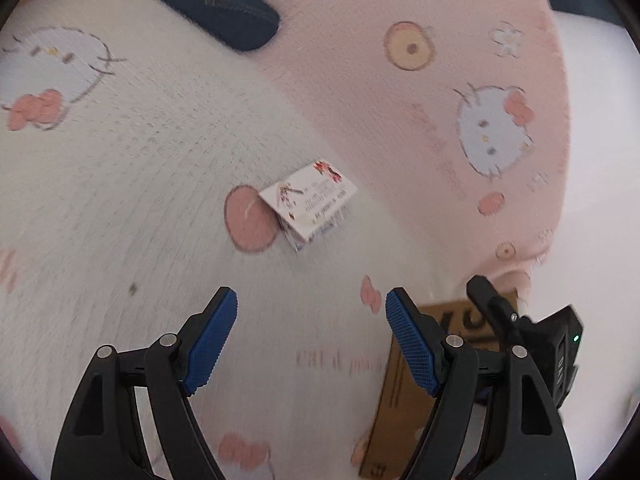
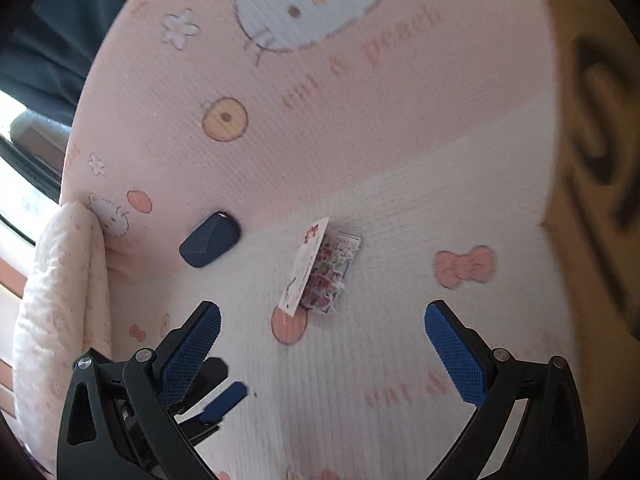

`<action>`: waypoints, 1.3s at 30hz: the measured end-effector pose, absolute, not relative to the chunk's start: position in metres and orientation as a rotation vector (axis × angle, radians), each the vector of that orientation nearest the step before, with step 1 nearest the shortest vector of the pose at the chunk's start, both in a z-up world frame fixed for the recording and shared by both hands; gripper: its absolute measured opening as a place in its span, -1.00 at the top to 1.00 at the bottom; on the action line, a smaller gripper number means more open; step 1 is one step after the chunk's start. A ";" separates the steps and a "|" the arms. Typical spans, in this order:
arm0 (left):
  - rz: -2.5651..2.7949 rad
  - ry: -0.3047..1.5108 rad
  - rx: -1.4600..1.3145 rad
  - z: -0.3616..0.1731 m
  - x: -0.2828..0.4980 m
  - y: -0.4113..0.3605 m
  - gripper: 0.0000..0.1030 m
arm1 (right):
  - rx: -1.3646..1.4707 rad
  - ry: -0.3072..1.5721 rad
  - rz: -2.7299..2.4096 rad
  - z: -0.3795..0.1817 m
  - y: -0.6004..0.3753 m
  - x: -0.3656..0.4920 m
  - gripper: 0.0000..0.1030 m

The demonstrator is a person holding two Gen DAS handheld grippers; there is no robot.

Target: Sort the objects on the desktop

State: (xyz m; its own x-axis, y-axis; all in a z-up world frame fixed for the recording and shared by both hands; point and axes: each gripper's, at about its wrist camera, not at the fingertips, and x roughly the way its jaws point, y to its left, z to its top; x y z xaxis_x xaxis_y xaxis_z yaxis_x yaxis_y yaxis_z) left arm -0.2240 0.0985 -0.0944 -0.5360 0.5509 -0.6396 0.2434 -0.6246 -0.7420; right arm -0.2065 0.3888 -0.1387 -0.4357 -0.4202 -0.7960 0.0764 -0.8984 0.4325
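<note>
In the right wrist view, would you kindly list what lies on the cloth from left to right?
Folded quilt → dark blue case → sticker pack → cardboard box.

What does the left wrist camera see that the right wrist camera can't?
Only the left wrist view shows the cardboard box's flat side beside its own jaws. Only the right wrist view shows the folded quilt at the cloth's edge and the sticker pack's colourful stickers. Both show the kitty-print cloth, the dark blue case and both grippers open, holding nothing.
</note>
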 end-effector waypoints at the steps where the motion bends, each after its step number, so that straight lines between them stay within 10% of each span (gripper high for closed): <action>1: 2.277 -1.260 -1.385 -0.098 -0.230 0.099 -0.55 | 1.463 -0.499 -2.378 -0.147 0.390 -0.213 -0.98; 7: 2.321 -1.327 -1.348 -0.117 -0.260 0.099 -0.52 | 1.392 -0.572 -2.337 -0.181 0.392 -0.254 -0.81; 10: 2.306 -1.356 -1.373 -0.127 -0.269 0.100 -0.49 | 1.407 -0.557 -2.326 -0.193 0.390 -0.274 -0.24; 16: 2.298 -1.410 -1.387 -0.136 -0.278 0.103 -0.47 | 1.433 -0.499 -2.290 -0.209 0.379 -0.302 -0.22; 20: 2.337 -1.383 -1.417 -0.137 -0.284 0.108 0.02 | 1.415 -0.517 -2.269 -0.219 0.373 -0.315 -0.22; 22: 2.348 -1.367 -1.457 -0.138 -0.287 0.110 0.25 | 1.406 -0.523 -2.259 -0.224 0.369 -0.322 0.09; 24: 2.350 -1.355 -1.473 -0.139 -0.288 0.112 0.43 | 1.418 -0.496 -2.251 -0.228 0.365 -0.325 0.82; 39: 2.292 -1.185 -1.607 -0.134 -0.243 0.102 0.67 | 1.579 -0.331 -2.229 -0.210 0.366 -0.247 0.87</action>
